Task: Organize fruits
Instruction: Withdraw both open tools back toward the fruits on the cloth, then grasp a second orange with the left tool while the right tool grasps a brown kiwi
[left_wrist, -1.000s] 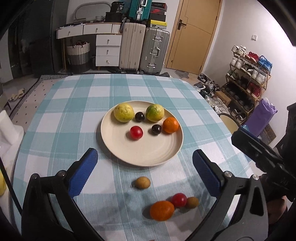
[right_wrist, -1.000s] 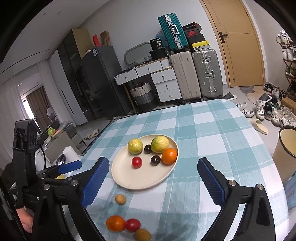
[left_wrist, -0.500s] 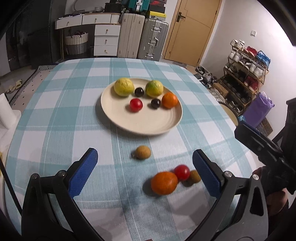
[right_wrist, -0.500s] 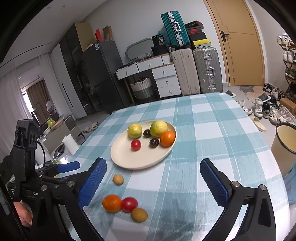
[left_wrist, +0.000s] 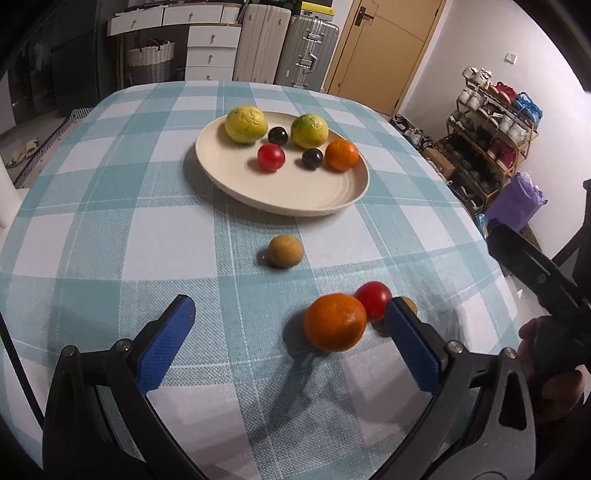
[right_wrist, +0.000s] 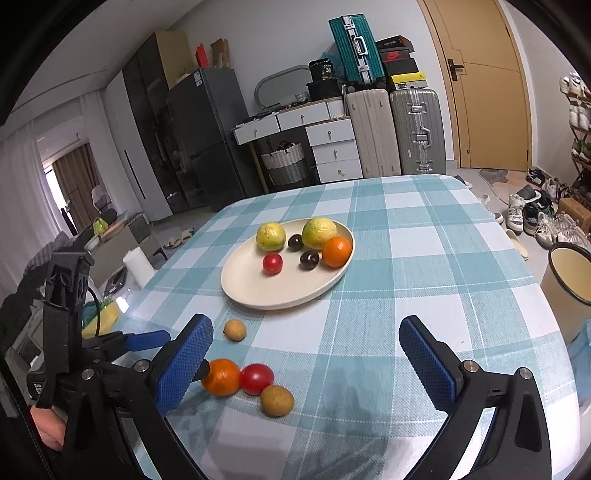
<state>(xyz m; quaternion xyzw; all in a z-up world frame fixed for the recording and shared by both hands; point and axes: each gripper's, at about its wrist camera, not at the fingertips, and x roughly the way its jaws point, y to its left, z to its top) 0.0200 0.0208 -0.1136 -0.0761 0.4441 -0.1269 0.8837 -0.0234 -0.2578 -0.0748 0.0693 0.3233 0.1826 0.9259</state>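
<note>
A cream plate (left_wrist: 295, 192) (right_wrist: 266, 291) holds two yellow-green citrus fruits, two dark plums, a red tomato and an orange. On the checked cloth in front of it lie a loose orange (left_wrist: 334, 326) (right_wrist: 221, 376), a red tomato (left_wrist: 373, 300) (right_wrist: 256, 378), a brown round fruit (left_wrist: 285, 251) (right_wrist: 235, 329) and a second brown fruit (right_wrist: 277, 400). My left gripper (left_wrist: 291, 343) is open, low over the cloth, the loose orange just inside its right finger. My right gripper (right_wrist: 306, 360) is open and empty above the cloth, right of the loose fruits.
The round table's edge curves close on the right, with a shoe rack (left_wrist: 491, 122) and a purple bag (left_wrist: 517, 201) beyond. A cream bin (right_wrist: 569, 273) stands right of the table. Suitcases, drawers and a door stand at the back wall.
My left gripper has dropped and moved forward toward the loose orange and tomato. My right gripper has tilted down slightly. No fruit has moved.
</note>
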